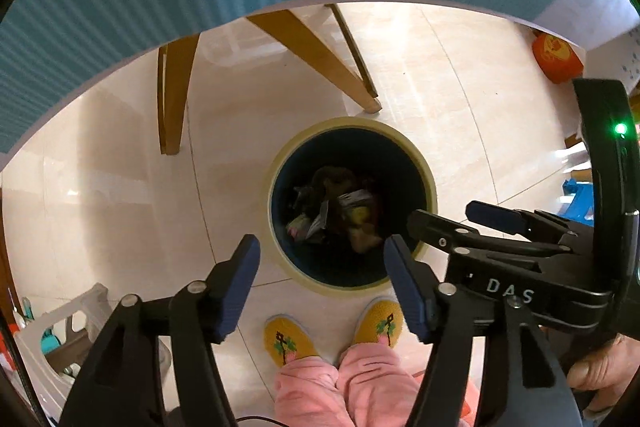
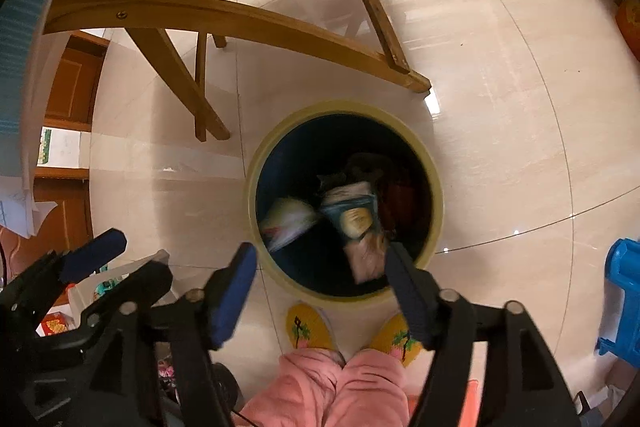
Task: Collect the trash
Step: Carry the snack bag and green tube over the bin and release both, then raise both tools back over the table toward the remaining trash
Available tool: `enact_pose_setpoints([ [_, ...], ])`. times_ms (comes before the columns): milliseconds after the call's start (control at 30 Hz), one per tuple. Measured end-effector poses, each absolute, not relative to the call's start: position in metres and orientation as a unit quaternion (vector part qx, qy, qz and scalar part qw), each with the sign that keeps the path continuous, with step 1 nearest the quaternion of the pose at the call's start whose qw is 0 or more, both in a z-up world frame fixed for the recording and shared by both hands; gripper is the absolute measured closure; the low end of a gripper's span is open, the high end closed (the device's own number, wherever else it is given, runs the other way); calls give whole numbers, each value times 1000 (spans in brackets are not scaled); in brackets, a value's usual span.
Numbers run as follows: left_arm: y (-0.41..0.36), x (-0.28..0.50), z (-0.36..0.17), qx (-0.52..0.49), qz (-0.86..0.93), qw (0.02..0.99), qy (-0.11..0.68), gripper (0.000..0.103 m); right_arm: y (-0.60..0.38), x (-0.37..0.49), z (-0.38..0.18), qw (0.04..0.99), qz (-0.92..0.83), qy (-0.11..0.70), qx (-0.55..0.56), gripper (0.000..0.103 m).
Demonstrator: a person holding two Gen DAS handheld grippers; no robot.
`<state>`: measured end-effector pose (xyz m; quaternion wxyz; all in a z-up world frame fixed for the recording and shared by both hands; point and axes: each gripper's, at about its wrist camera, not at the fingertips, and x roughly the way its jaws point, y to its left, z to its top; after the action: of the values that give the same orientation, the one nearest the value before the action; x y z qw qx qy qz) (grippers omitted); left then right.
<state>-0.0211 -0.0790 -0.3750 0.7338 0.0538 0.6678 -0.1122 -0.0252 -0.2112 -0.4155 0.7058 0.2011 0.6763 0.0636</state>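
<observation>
The trash [image 2: 352,219], crumpled wrappers and packets, lies inside the round bin [image 2: 437,187] on the tiled floor [image 2: 500,87], just ahead of my yellow slippers [image 2: 308,327]. My left gripper [image 1: 320,283] hangs over the bin, jaws apart, nothing between them. My right gripper [image 2: 320,287] is likewise spread and empty. Wooden chair legs [image 2: 208,27] stand beyond the bin.

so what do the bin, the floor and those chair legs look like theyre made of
The bin looks like plastic: a smooth, pale yellow moulded rim around a dark blue inside. The floor seems to be glazed tile, cream and glossy, with thin joint lines and sharp light reflections. The chair legs look like varnished wood: honey-brown, faint grain, a screw head in one curved rail.
</observation>
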Motion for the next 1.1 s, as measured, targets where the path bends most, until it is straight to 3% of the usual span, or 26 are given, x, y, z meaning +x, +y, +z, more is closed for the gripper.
enact_pose_setpoints([
  [533,-76,-15,-361,59,-111,745,655,39,-212,-29,-405,718,55,665,198,32],
  [1100,-71,-14,-286,56,-109,759,639,39,-216,-35,-349,728,47,654,202,32],
])
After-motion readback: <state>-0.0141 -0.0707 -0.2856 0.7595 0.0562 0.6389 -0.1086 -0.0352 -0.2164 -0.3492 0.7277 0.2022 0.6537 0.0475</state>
